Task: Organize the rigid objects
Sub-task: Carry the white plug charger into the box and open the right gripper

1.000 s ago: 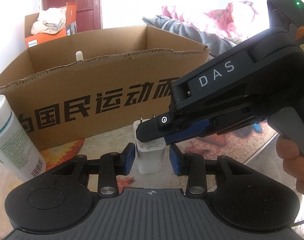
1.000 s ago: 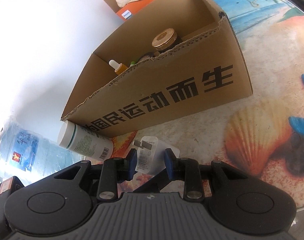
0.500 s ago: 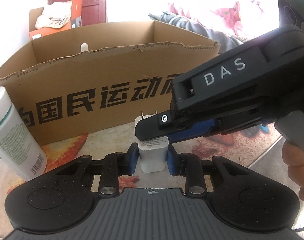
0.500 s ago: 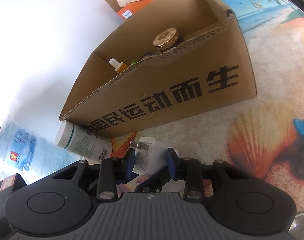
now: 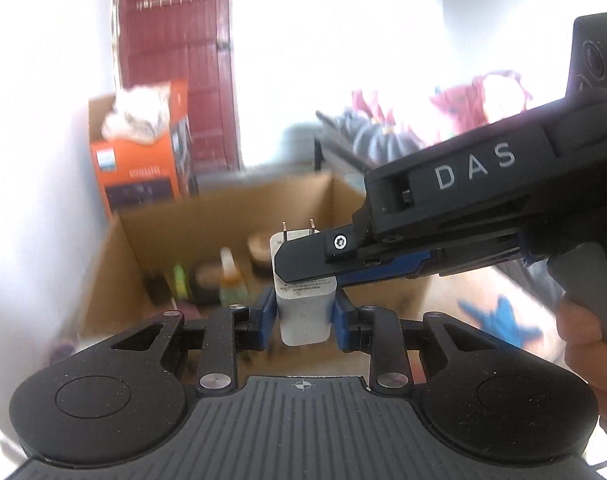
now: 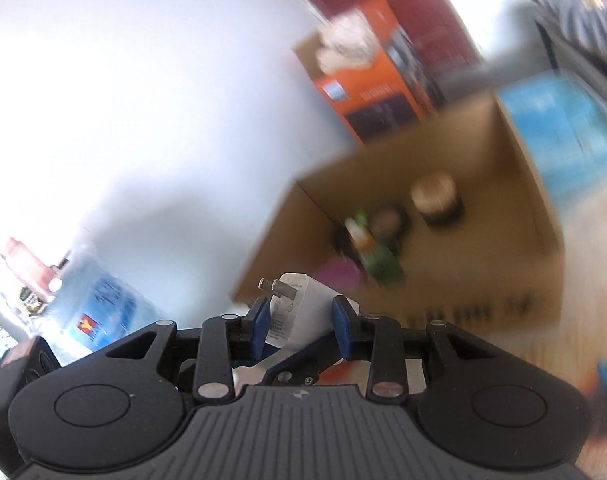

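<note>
A white charger plug with two metal prongs pointing up hangs in the air, held by both grippers. My left gripper is shut on its lower body, blue pads pressed on both sides. In the left wrist view my right gripper reaches in from the right and clamps the plug's upper part. The right wrist view shows my right gripper shut on the tilted charger plug. Behind it lies the open cardboard box, its inside visible from above.
The cardboard box holds a gold-lidded jar, a dropper bottle and other small items, all blurred. An orange carton stands behind it by a red door. A water bottle pack sits left. A hand grips the right handle.
Both grippers have risen with the charger off the table, from the box's front wall to above its rim. The left jaws closed onto the charger. The white bottle has left both views.
</note>
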